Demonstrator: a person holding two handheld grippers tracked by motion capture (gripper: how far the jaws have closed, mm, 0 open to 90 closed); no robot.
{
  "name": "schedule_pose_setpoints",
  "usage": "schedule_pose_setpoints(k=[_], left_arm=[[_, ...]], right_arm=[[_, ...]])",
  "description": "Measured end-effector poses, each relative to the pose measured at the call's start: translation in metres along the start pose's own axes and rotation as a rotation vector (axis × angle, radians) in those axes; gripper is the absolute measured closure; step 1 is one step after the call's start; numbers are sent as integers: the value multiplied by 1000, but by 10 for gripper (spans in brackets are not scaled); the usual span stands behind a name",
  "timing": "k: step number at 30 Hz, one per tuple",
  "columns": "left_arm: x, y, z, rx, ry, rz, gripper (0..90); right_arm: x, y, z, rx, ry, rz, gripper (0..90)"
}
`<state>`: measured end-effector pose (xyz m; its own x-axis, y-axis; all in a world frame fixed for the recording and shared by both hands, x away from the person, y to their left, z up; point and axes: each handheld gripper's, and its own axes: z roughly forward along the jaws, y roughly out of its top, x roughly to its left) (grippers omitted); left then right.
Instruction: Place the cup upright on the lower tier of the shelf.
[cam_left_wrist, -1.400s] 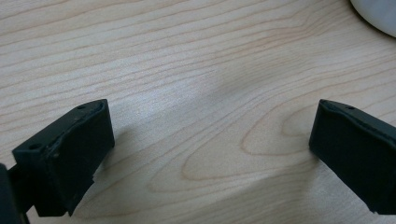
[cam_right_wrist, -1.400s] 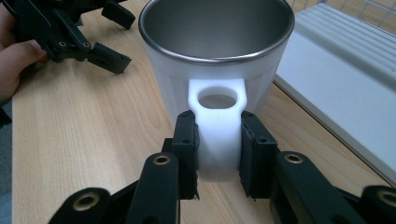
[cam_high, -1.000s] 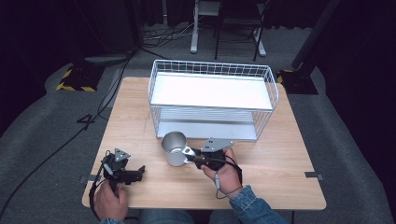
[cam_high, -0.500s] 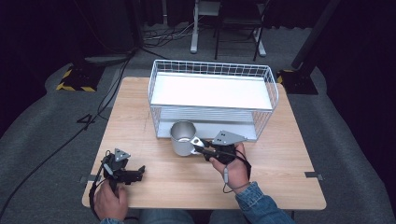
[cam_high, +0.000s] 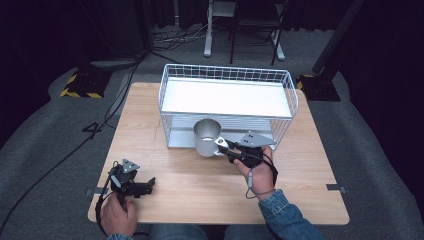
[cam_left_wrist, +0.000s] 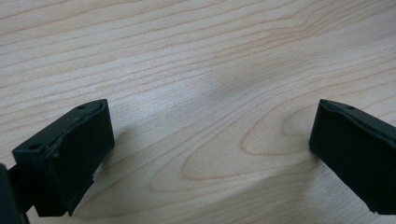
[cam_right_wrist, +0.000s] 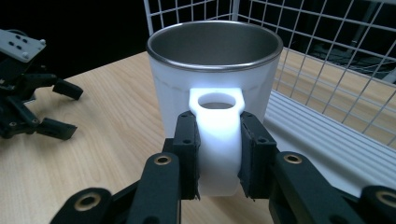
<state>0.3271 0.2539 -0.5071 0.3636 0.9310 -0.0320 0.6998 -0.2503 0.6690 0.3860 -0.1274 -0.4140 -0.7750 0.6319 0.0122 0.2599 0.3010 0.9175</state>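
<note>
Right gripper view: steel-lined white mug (cam_right_wrist: 215, 79) (squared handle).

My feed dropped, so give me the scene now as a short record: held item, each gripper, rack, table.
held item: white mug with steel inside, upright
right gripper: shut on the mug's handle
left gripper: open, nothing between its jaws, low over the table
rack: white wire rack, right behind the mug
table: light wooden table

The right gripper (cam_right_wrist: 218, 154) clamps the white handle of the mug (cam_right_wrist: 215, 70). Just behind the mug stands the wire basket (cam_right_wrist: 327, 56). The left gripper (cam_right_wrist: 28, 93) lies well left of the mug on the table (cam_right_wrist: 107, 121).
</note>
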Motion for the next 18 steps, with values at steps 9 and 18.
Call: schedule_pose_setpoints(k=[9, 18], left_arm=[[0, 0, 0, 1, -1, 3, 2], [0, 0, 0, 1, -1, 2, 2]], right_arm=[[-7, 9, 26, -17, -50, -5, 716], [-9, 10, 55, -37, -85, 20, 716]])
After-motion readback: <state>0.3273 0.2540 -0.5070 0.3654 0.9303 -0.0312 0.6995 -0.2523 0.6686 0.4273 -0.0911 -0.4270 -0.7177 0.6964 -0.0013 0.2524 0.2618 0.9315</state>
